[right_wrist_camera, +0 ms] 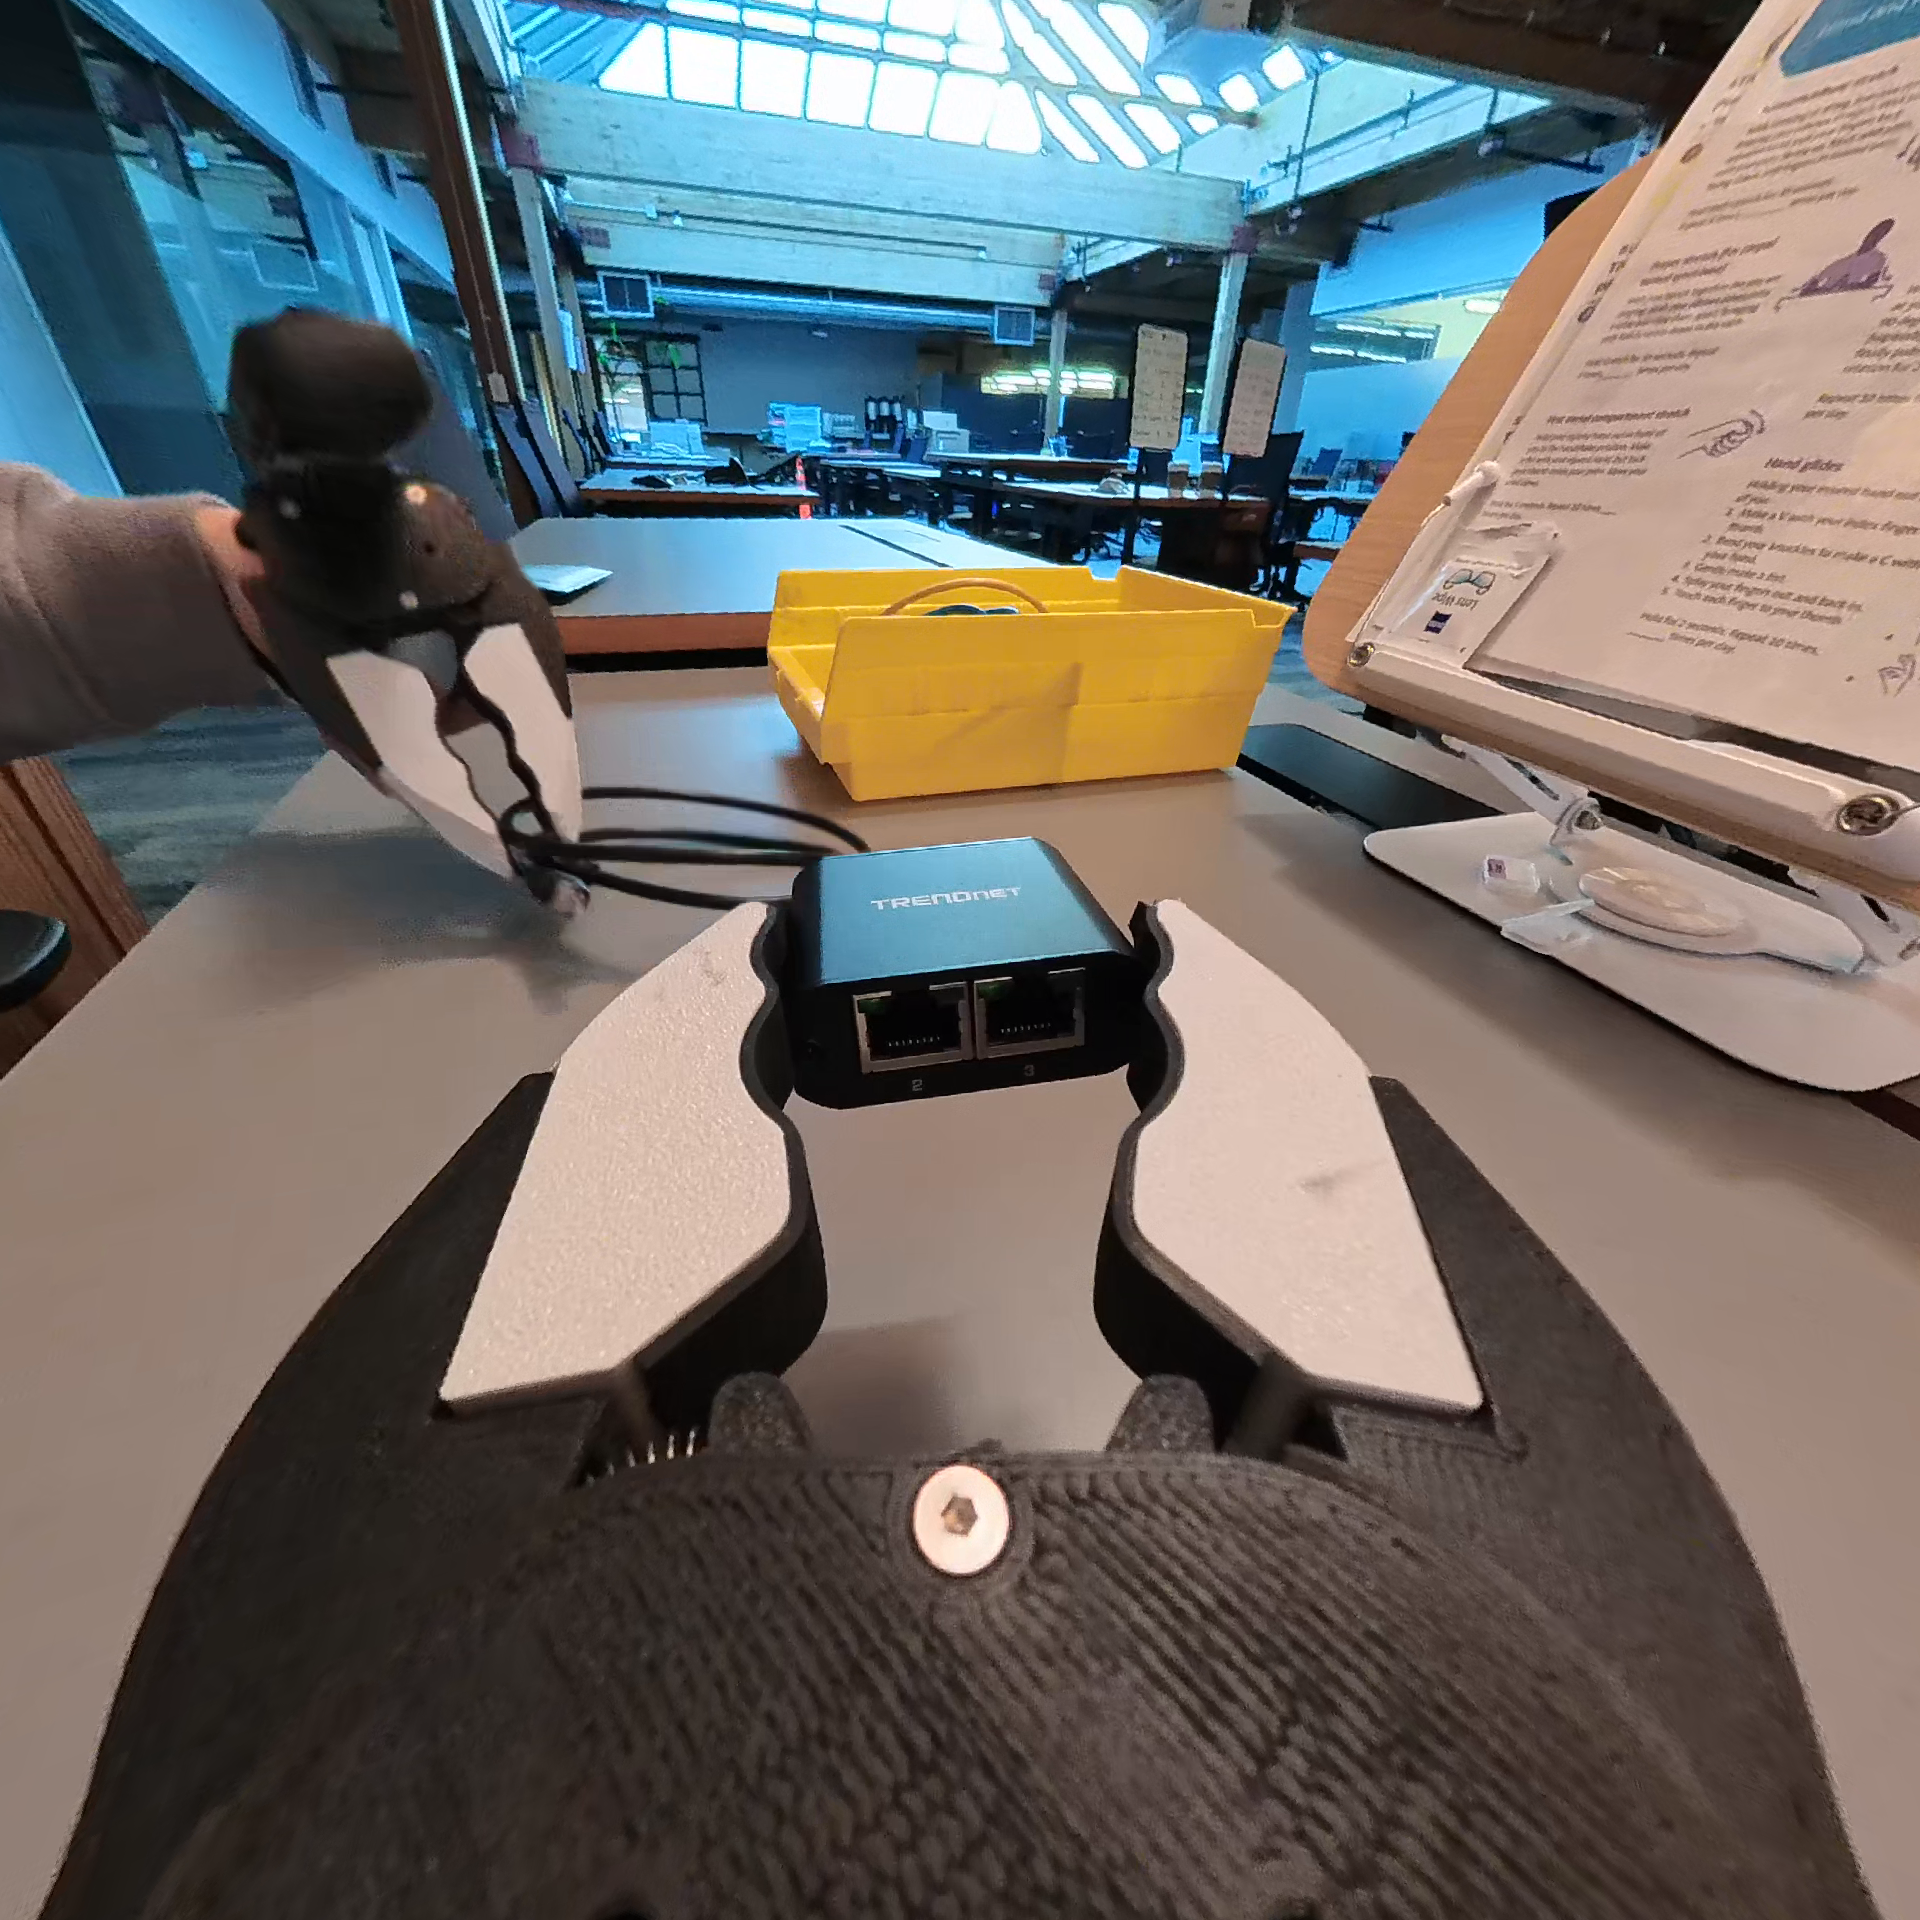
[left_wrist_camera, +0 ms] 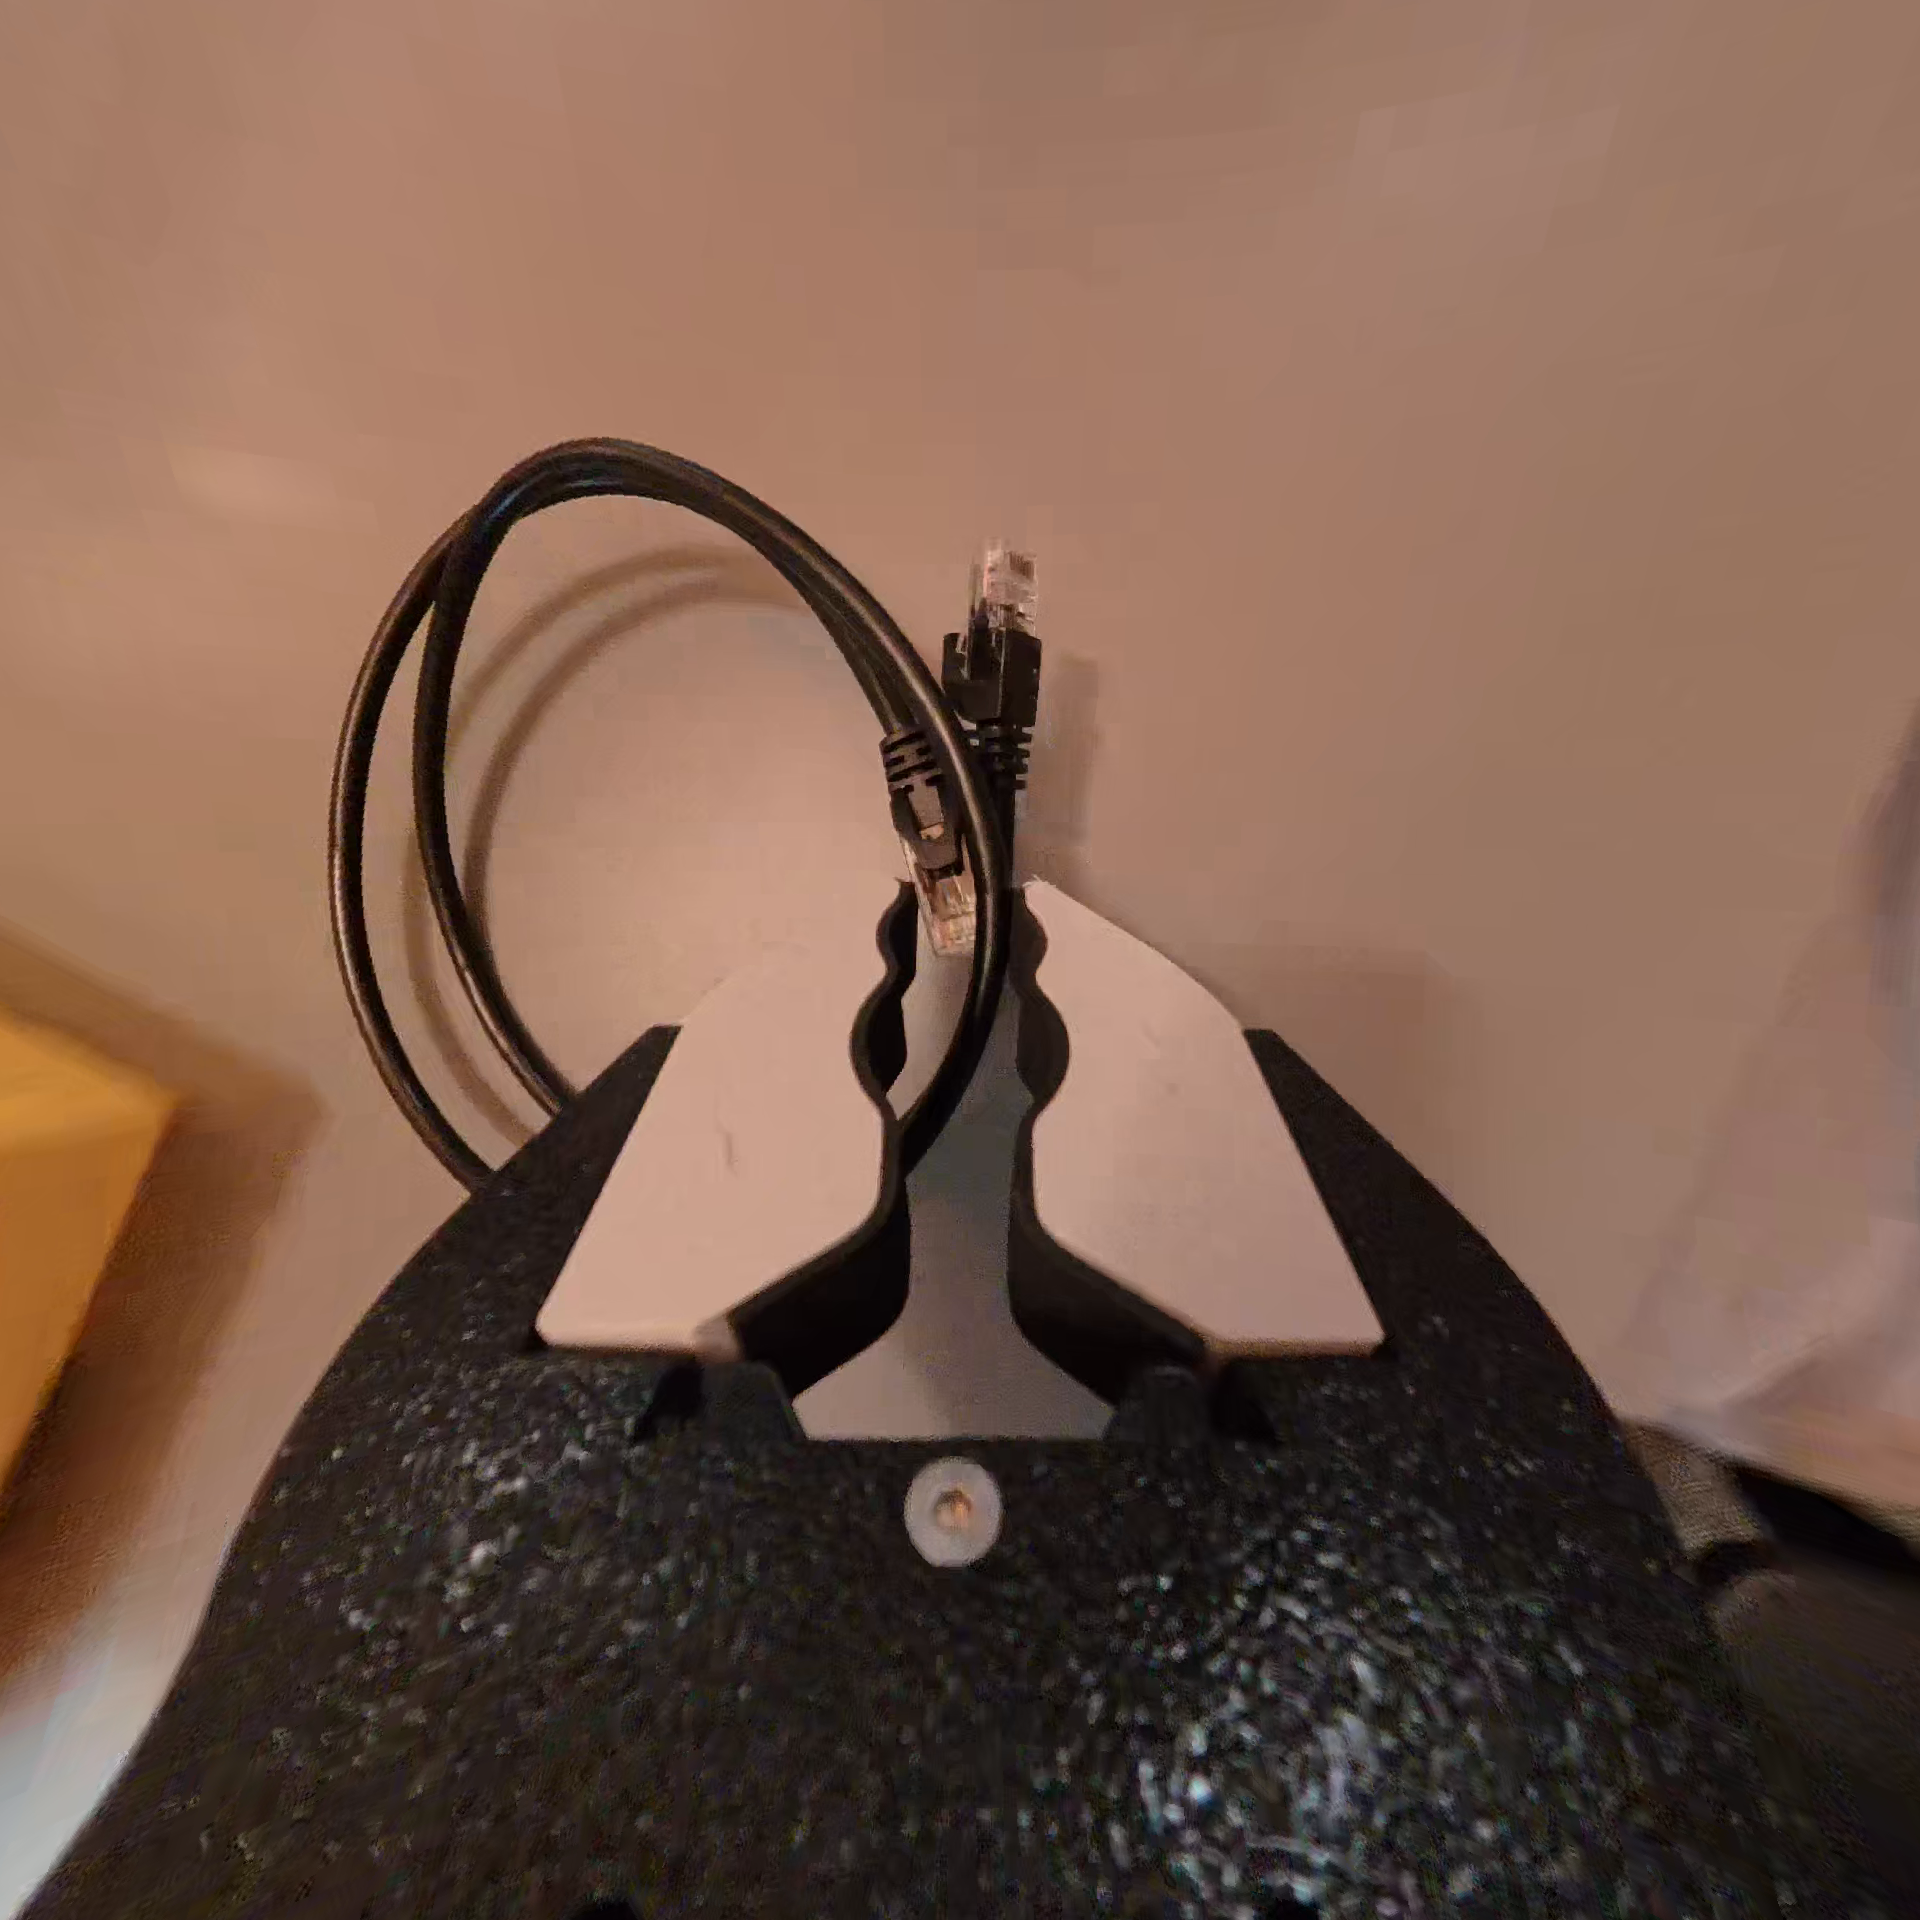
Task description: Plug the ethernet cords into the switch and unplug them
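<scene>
Right wrist view: the right gripper (right_wrist_camera: pixel 956 935) straddles the small black metal two-port switch (right_wrist_camera: pixel 951 966) on the grey tabletop (right_wrist_camera: pixel 260 1091); its fingers look to touch both sides, ports facing the camera, both empty.
Left gripper (left_wrist_camera: pixel 961 904): jaws narrow, pinching the thin black ethernet cord (left_wrist_camera: pixel 665 499) below its boot.
Cord: looped, low over the table left of the switch; one clear plug (left_wrist_camera: pixel 1003 582) points away from the camera, the other (left_wrist_camera: pixel 940 904) hangs at the fingertips.
Step, as I judge it: bring a plug to a port.
Doing it well: hold close behind the plug, align it squarely with the port, brace the switch.
Risk: the loop snagging.
</scene>
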The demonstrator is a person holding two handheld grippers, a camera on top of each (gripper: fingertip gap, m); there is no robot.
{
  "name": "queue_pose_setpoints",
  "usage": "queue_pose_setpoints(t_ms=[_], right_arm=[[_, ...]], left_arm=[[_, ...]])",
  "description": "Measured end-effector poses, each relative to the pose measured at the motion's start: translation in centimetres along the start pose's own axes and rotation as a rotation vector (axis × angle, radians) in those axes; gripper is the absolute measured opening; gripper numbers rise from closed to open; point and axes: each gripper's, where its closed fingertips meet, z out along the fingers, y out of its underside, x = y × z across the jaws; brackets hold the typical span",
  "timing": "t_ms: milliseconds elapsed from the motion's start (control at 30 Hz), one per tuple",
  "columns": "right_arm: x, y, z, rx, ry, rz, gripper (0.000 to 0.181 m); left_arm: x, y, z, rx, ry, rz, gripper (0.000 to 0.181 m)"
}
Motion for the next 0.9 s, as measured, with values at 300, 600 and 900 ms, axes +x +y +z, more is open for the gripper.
queue_pose_setpoints(t_ms=[300, 600, 900], right_arm=[[-1.2, -4.8, -3.8, 0.349, -0.232, 0.171, 0.064], [-1.0, -6.2, -5.9, 0.483, -0.324, 0.278, 0.064], [-0.9, -5.5, -5.2, 0.442, -0.309, 0.278, 0.064]], left_arm=[[2.5, -8.1, 2.9, 0.109, 0.334, -0.079, 0.016], [0.4, -8.1, 8.7, 0.032, 0.118, 0.119, 0.019], [1.0, -9.6, 5.4, 0.232, -0.057, 0.228, 0.030]])
